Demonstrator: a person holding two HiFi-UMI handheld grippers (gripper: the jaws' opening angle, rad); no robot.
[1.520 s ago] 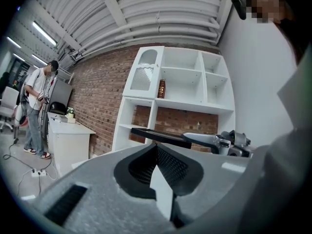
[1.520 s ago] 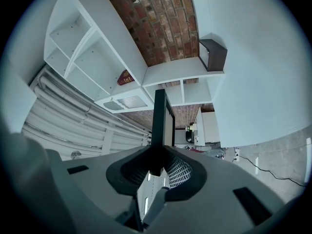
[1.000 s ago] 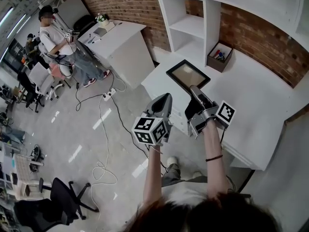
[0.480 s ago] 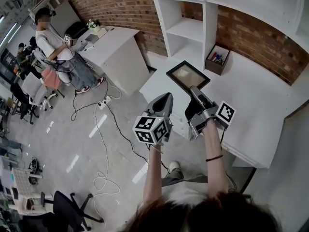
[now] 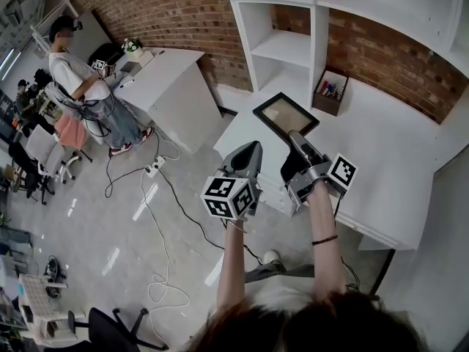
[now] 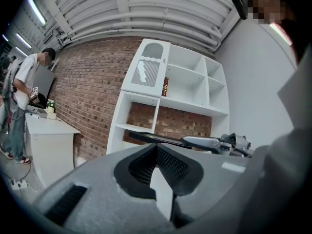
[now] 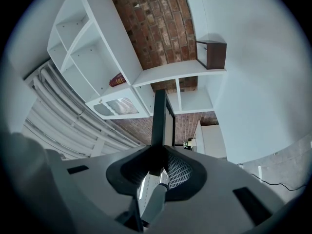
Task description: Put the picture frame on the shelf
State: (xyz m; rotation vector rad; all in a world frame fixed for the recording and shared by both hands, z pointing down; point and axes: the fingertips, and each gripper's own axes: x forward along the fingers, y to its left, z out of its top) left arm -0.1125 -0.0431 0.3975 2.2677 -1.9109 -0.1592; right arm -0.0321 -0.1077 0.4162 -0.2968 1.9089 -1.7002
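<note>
**Head view:** black-rimmed rectangular picture frame point(image 5: 286, 114) w/ pale glass lies roughly flat, face up, over the near corner of the white desk point(image 5: 388, 160). It's in front of the white open shelf unit point(image 5: 287, 42), not in any compartment. R gripper point(image 5: 295, 139) is clamped on the frame's near corner. L gripper point(image 5: 253, 148) sits just beside it on the left, apart from the frame. Small brown open box point(image 5: 333, 88) w/ pens stands on the desk by the shelf unit's foot. Far left, a person in a white tee point(image 5: 73, 68) stands at a white table point(image 5: 176, 68).

**Left gripper view:** L gripper point(image 6: 157, 147) jaws are together, nothing btwn them. Beyond them the frame point(image 6: 151, 137) shows edge-on, about level, w/ the R gripper point(image 6: 214, 143) on its right end. Shelf unit point(image 6: 170, 91) is behind, w/ a dark red book point(image 6: 165, 87) upright on an upper shelf.

**Right gripper view:** R gripper point(image 7: 157, 156) jaws stand narrow, pads pressed on the frame point(image 7: 159, 116), whose edge runs straight out from them. Shelf unit point(image 7: 97, 57), book point(image 7: 117, 80) and brown box point(image 7: 212, 53) lie beyond.
</note>
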